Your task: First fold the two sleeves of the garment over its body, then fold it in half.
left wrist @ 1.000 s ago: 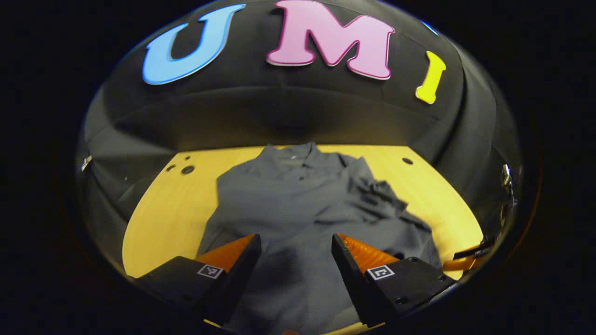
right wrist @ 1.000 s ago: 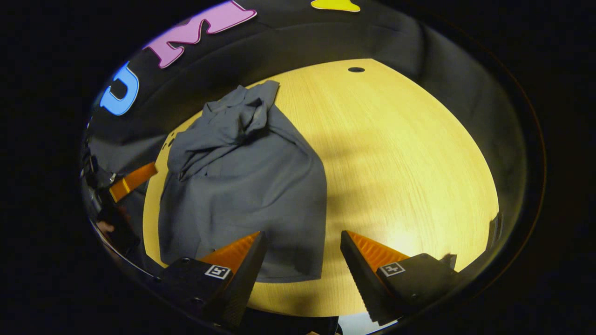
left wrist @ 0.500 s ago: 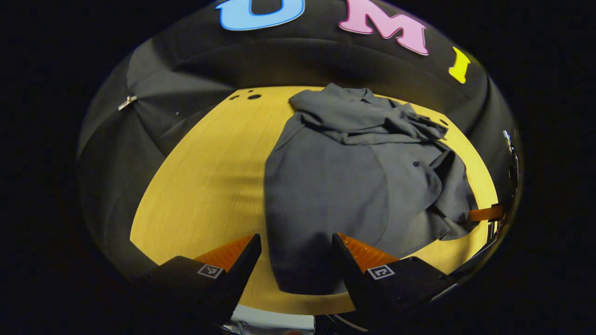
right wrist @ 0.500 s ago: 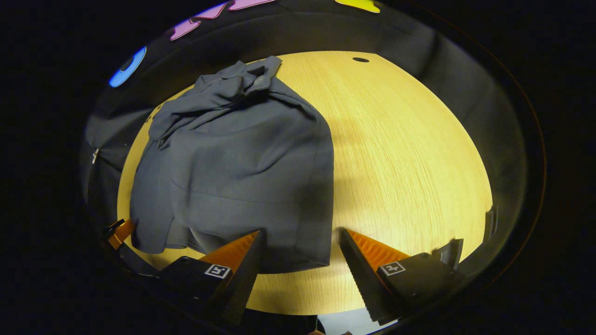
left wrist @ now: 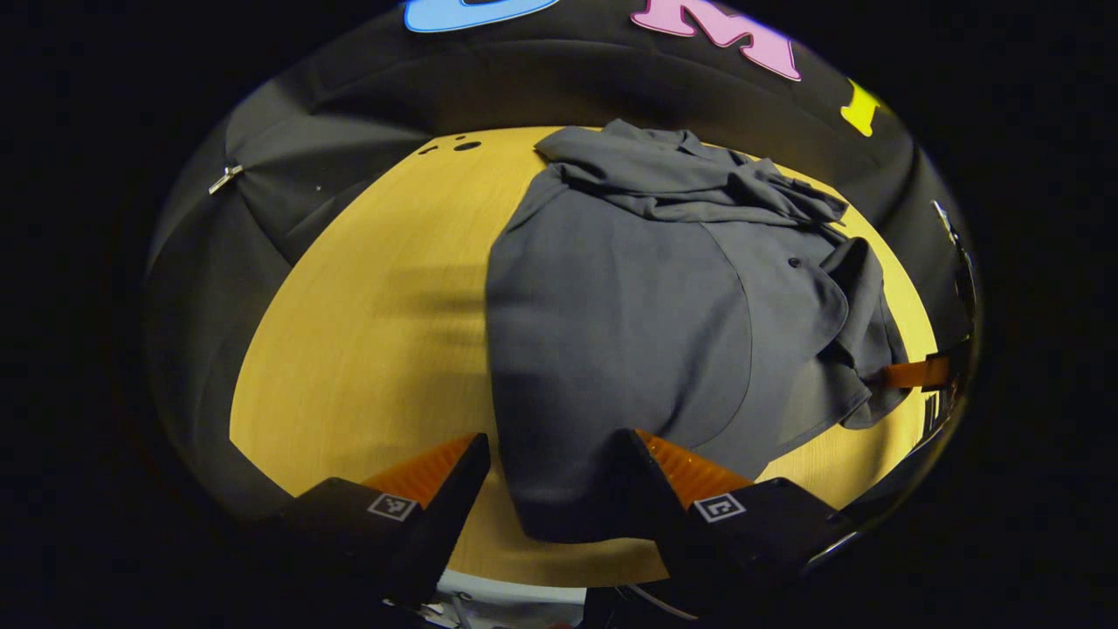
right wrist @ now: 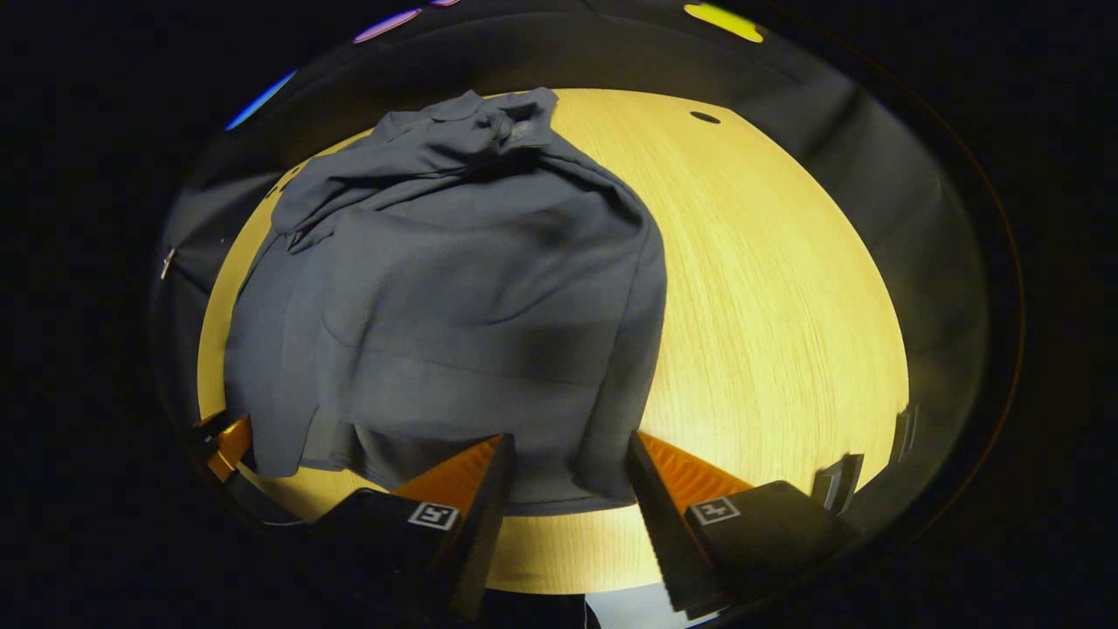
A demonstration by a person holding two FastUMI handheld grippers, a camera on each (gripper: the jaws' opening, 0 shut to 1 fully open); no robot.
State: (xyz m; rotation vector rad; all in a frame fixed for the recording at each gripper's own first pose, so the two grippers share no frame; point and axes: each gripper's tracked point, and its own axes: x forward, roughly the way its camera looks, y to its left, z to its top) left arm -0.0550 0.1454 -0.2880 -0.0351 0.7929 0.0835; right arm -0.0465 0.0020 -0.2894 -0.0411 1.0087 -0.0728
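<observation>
The grey garment [left wrist: 629, 332] is spread on the yellow table [left wrist: 349, 349], with its collar end at 12 o'clock and its bottom hem at 6 o'clock, near the table's front edge. The sleeves are bunched over the top of the body, so that step is judged mostly done, and the fold in half is likely next. That is why the two tongs are kept low at the hem, one near each bottom corner. The left tongs [left wrist: 550, 463] are held apart, with the hem's left corner lying between them but not pinched. The right tongs [right wrist: 568, 467] are also held apart, around the hem's right corner. In the left gripper view the right tongs can be seen at 3 o'clock, beside the cloth. Nothing is seen in the way on the table; only loose wrinkles near the collar could be caught in the fold.
</observation>
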